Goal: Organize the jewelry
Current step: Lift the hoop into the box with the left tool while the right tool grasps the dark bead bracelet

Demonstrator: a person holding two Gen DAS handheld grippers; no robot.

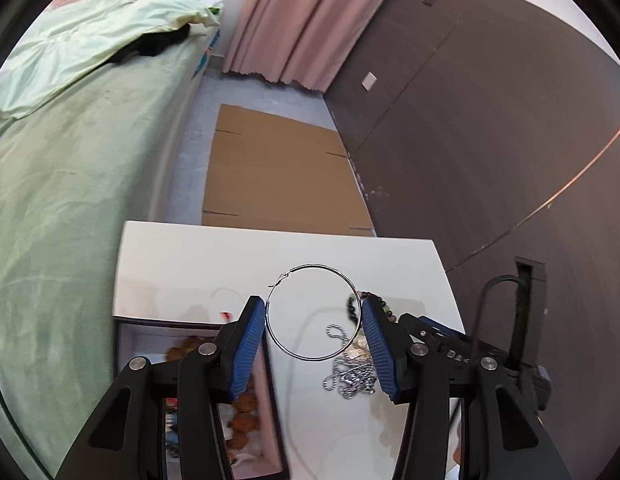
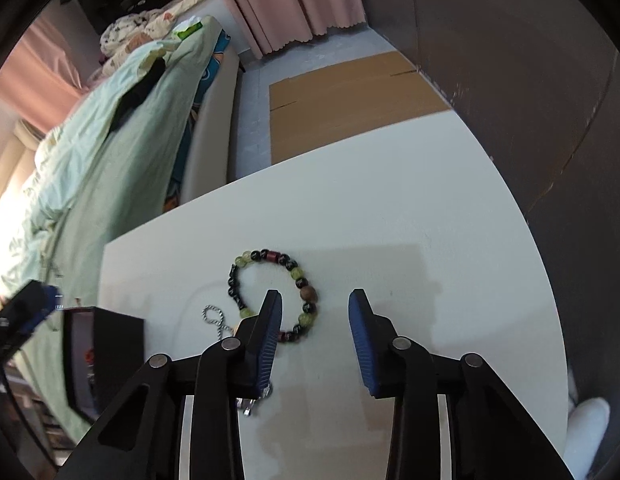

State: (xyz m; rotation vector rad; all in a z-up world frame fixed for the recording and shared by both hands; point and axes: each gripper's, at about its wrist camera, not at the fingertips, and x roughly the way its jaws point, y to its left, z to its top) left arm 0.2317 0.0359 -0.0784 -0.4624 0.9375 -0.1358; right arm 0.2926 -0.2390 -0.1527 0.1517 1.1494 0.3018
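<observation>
Your left gripper (image 1: pixel 313 320) carries the big hoop earring (image 1: pixel 313 312), its thin wire ring spanning the gap so that each blue pad presses on one side; the ring's clasp sits at its far left and its face is turned toward the camera, lifted clear of the white table (image 1: pixel 230 264). Below and to the right of it a silver ball chain (image 1: pixel 345 376) lies in a loose heap on the table, and the bead bracelet (image 2: pixel 276 296) rests just beyond that. Your right gripper (image 2: pixel 313 312) hovers over the table with its jaws spread and nothing between the pads: the bracelet lies flat, mostly to the left of the gap, with its near right arc passing under the left jaw, so this hand is plainly the nearer one to it and would need to shift left to straddle the beads. The open box (image 1: pixel 198 360) with trinkets inside sits at the table's near left edge, below and left of the held hoop, which looks the likely place for it.
</observation>
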